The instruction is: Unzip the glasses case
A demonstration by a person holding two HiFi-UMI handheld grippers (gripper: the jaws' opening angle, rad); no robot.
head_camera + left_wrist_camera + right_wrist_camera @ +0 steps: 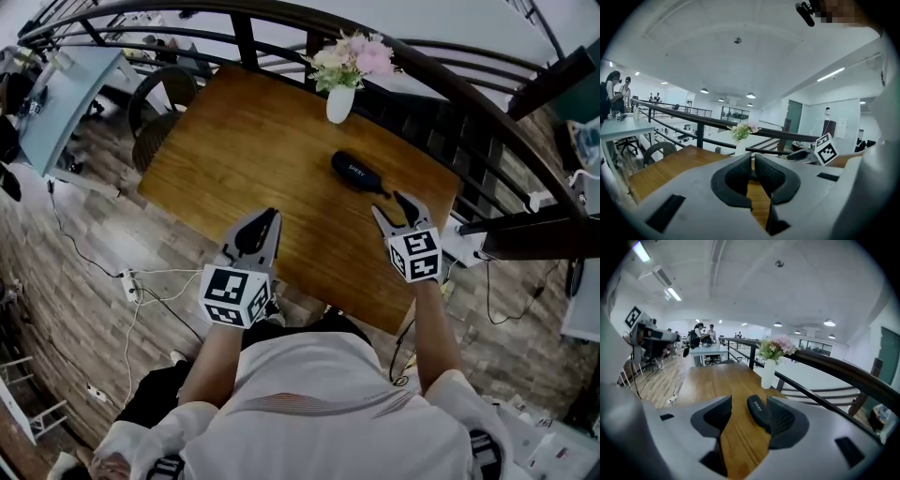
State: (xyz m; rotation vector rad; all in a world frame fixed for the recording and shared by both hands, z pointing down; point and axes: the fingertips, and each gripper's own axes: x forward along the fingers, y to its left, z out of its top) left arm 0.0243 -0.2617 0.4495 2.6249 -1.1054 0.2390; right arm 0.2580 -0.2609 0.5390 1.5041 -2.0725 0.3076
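Observation:
A black zipped glasses case with white lettering lies on the wooden table, towards its far right side. My right gripper hovers just short of the case, open, with nothing between its fingers. In the right gripper view the case lies beyond the open jaws of my right gripper, its right end hidden behind the right finger. My left gripper is shut and empty over the table's near edge, well left of the case. In the left gripper view the dark pads of my left gripper meet.
A white vase of pink flowers stands at the table's far edge, just behind the case. A dark railing curves round the far and right sides. A chair stands at the table's left. Cables lie on the floor.

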